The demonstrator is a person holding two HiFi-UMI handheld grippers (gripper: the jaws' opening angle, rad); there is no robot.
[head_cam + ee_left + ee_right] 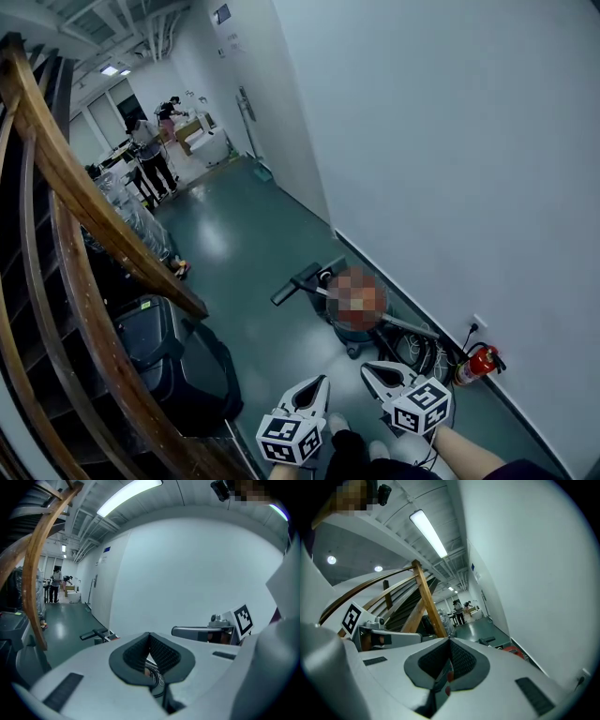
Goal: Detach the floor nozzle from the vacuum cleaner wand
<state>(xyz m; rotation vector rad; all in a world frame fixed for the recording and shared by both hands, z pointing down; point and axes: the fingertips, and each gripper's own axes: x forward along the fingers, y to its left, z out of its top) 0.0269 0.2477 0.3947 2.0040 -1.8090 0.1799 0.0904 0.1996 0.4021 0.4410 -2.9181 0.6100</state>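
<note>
Black-and-white square markers (279,430) face up on the left hand-held gripper (320,382).

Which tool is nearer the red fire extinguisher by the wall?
Right. The right tool is just left of the fire extinguisher in the head view; the left tool is farther left, beyond it.

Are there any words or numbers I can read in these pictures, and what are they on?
No words or numbers can be read.
Left claw and right claw, marker cubes: black-and-white square patterns, no letters.
Fire extinguisher: label too small to read.
Blue wall sign: too small and blurred.
</note>
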